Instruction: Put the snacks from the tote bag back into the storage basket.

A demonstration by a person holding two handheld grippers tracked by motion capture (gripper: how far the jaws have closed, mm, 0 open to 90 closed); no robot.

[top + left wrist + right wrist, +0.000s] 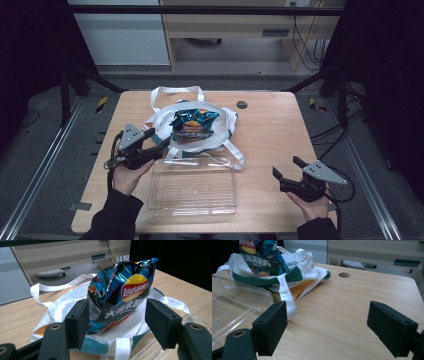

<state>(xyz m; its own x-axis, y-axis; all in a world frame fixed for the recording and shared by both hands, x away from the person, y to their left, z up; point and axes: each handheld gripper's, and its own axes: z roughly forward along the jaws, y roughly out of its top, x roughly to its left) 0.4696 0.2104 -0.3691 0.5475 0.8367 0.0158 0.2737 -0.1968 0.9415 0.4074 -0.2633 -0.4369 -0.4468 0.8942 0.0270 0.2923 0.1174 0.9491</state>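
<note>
My left gripper (156,139) hovers with its jaws spread wide, empty, just in front of the Lay's chip bag (120,293), which stands half upright in the mouth of the white tote bag (162,120) at the middle of the wooden table (270,125). My right gripper (286,170) waits well apart over bare wood at the near right, jaws likewise wide and holding nothing. A clear plastic tray (192,187) lies between my two hands, just beside the tote.
</note>
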